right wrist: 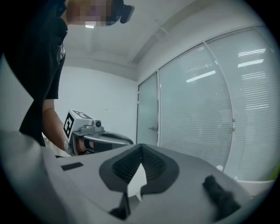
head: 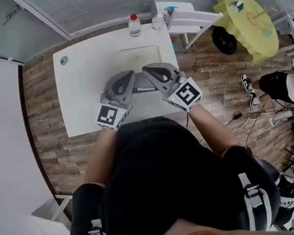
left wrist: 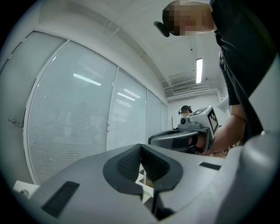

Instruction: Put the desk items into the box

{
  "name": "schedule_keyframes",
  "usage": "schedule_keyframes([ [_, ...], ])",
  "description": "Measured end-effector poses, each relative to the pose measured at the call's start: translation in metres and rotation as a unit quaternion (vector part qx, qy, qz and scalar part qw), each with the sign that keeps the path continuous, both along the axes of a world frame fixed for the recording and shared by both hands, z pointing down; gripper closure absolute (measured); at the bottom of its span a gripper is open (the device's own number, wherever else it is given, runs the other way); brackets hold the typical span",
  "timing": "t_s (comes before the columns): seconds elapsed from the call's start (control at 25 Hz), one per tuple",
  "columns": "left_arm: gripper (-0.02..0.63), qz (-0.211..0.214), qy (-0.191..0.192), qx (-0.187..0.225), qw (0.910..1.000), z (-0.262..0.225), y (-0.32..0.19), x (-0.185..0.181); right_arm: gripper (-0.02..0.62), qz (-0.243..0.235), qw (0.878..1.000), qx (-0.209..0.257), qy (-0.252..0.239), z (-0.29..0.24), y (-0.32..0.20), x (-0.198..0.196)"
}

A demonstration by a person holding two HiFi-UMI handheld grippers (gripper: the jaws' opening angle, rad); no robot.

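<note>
Left gripper and right gripper clenched, both empty.
Head view: they hung side by side above the white table, with the pale box lying on it just beyond their tips. Left gripper view: the jaws met at the tips, nothing between them. Right gripper view: the jaws were likewise pressed together, empty.

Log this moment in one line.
left tool: shut, empty | right tool: shut, empty | both: level, side by side over table | box: on table beyond them
</note>
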State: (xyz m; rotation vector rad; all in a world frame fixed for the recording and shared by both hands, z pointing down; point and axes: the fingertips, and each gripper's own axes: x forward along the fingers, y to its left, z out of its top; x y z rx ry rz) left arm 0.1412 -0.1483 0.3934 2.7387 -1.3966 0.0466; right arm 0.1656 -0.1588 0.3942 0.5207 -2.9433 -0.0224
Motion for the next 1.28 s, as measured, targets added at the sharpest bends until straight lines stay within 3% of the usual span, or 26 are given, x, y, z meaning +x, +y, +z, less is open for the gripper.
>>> schedule_keyframes([
  [0.76,0.595,0.001,0.002,0.009,1.0,-0.002,-0.001,0.006,0.58,0.018,0.999,0.009,-0.034,-0.007,-0.003,0.018],
  [1.28,0.595,0.003,0.0,0.007,1.0,0.0,0.005,0.013,0.58,0.013,1.0,0.007,-0.026,-0.004,0.005,0.025],
])
